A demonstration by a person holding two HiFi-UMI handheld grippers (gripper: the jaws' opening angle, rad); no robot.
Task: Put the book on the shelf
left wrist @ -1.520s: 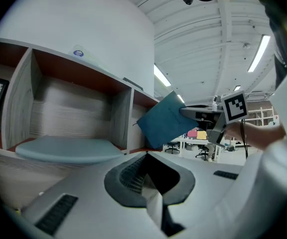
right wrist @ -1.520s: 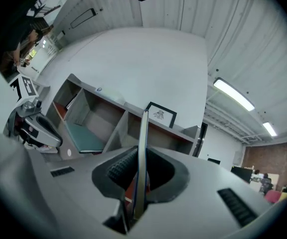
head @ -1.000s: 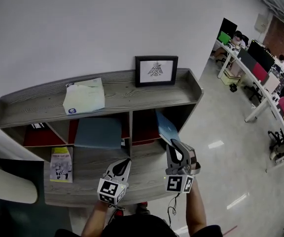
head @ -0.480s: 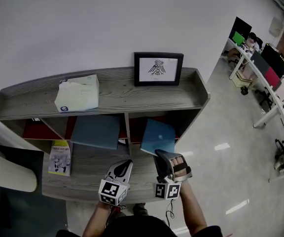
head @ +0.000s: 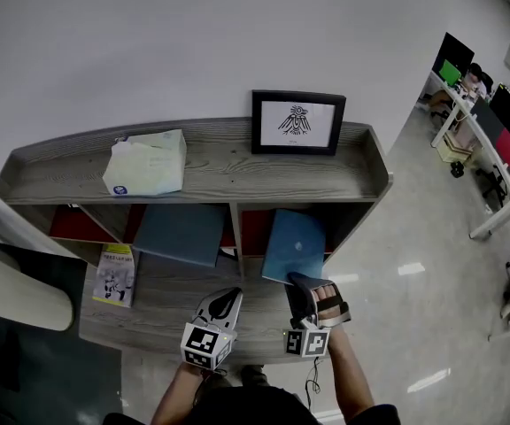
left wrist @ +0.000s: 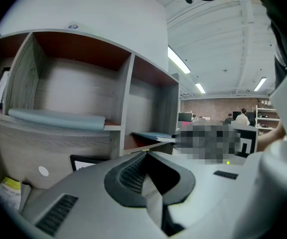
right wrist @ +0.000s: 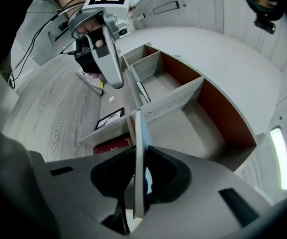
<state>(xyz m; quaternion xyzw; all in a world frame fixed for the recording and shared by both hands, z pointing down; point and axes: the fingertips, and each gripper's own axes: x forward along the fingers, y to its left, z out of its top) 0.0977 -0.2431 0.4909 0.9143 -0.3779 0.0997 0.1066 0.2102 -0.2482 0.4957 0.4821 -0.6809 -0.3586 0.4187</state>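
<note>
A thin blue book (head: 295, 246) lies with its far end in the right compartment of the grey wooden shelf unit (head: 220, 173). My right gripper (head: 301, 282) holds its near edge; the jaws are opening with the book still between them. In the right gripper view the book (right wrist: 138, 153) stands edge-on between the jaws of the right gripper (right wrist: 139, 183), pointing at the open compartment (right wrist: 183, 121). My left gripper (head: 228, 296) hovers over the lower ledge, shut and empty; its left gripper view (left wrist: 151, 166) shows nothing between the jaws.
A grey-blue book (head: 180, 233) leans in the middle compartment. A tissue pack (head: 146, 162) and a framed picture (head: 297, 122) stand on top. A yellow booklet (head: 115, 274) lies on the lower ledge (head: 162, 312). Office desks (head: 494, 131) at far right.
My right gripper has swung the blue book from a tilted, edge-on pose to flat, face-up, with its far end pushed into the right compartment. The left gripper has hardly moved.
</note>
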